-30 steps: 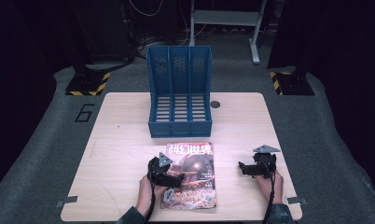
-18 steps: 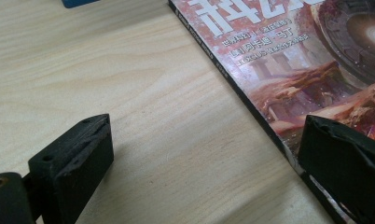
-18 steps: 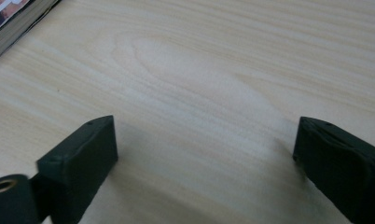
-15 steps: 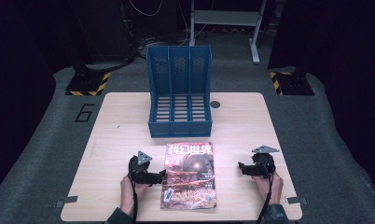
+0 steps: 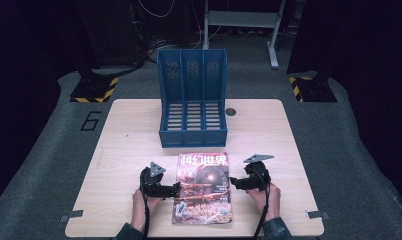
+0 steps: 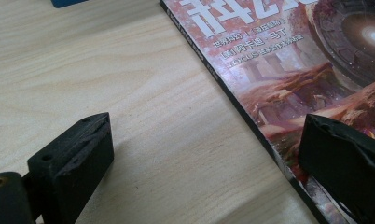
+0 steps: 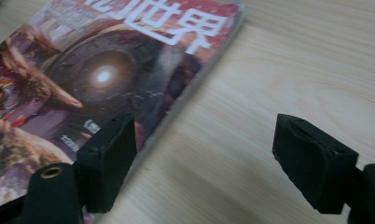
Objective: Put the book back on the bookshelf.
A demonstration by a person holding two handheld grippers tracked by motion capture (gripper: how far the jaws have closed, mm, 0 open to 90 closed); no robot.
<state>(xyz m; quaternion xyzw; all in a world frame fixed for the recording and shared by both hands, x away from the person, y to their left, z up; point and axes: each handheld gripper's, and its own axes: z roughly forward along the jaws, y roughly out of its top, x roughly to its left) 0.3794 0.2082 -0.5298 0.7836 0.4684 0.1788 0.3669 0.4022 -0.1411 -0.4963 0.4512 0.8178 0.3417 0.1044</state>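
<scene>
Two grippers flank magazine (image 5: pixel 203 187) on surface (image 5: pixel 124 135): left gripper (image 5: pixel 175 189) jaws released, straddling spine; right gripper (image 5: pixel 234 183) jaws unclenched, just closing, straddling the fore-edge; best pinch both edges evenly

A blue slotted file rack (image 5: pixel 192 97) (3 bays), a red-brown magazine (image 5: pixel 203 187) titled in white, black grippers.
</scene>
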